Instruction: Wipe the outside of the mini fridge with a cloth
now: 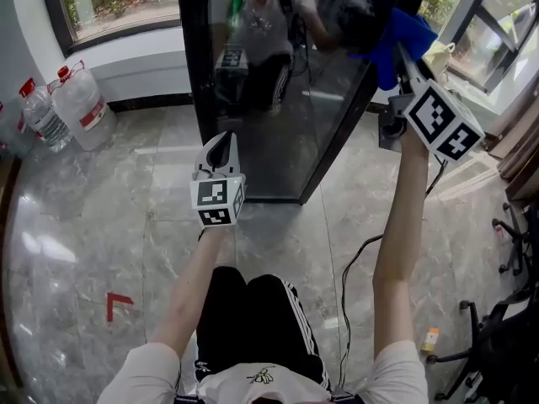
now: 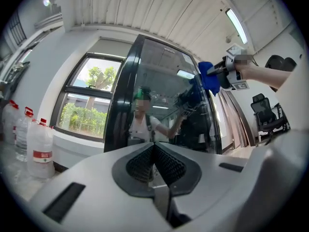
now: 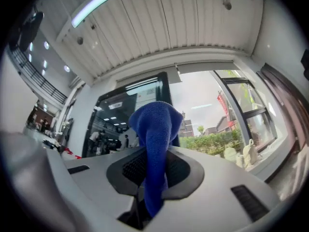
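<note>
Water jugs (image 1: 77,106); apparently office chair (image 1: 504,333)

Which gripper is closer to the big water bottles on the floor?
Left. The left gripper is before the fridge door, the water bottles off to its left. The right gripper, clamping the blue cloth, is at the fridge's far edge.

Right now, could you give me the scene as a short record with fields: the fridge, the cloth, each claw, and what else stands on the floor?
fridge: black mini fridge, glossy front that mirrors the person, standing on the marble floor
cloth: blue cloth, raised at the fridge's upper right edge; contact unclear
right claw: shut on the cloth
left claw: shut, empty, held low before the fridge front
other: water bottles by the wall, left of the fridge
</note>
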Action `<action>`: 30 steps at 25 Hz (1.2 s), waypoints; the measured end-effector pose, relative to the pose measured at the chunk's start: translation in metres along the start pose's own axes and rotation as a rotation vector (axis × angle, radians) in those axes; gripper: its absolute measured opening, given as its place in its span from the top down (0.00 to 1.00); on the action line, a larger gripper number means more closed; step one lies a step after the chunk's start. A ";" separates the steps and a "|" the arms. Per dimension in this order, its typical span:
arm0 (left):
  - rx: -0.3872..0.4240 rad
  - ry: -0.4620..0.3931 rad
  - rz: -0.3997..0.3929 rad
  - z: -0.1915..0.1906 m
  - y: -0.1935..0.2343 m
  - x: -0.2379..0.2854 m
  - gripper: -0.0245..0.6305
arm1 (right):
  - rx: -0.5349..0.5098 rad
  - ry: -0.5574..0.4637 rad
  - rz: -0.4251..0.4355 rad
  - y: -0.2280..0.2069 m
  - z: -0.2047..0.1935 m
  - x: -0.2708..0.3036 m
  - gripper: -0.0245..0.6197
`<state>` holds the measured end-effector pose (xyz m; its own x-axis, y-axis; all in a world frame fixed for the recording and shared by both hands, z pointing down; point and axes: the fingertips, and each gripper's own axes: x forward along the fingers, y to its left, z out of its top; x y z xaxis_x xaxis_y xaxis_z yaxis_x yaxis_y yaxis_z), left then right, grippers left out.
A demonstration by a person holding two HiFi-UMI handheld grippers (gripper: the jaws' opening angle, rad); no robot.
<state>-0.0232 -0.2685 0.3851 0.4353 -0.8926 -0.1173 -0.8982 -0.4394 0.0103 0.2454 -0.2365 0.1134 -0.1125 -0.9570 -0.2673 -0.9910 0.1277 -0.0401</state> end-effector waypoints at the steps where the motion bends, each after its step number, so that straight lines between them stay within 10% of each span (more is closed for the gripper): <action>1: -0.014 0.006 0.007 -0.004 0.006 -0.001 0.96 | 0.012 -0.012 0.053 0.021 0.001 0.000 0.84; 13: -0.052 -0.005 0.053 0.005 0.042 -0.025 0.96 | 0.114 0.080 0.511 0.280 -0.056 0.051 0.84; 30: -0.061 -0.042 0.044 0.023 0.060 -0.045 0.96 | 0.020 0.165 0.428 0.318 -0.124 0.081 0.84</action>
<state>-0.0984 -0.2528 0.3684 0.3915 -0.9067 -0.1568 -0.9105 -0.4064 0.0765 -0.0875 -0.3054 0.1986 -0.5229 -0.8457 -0.1066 -0.8515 0.5238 0.0217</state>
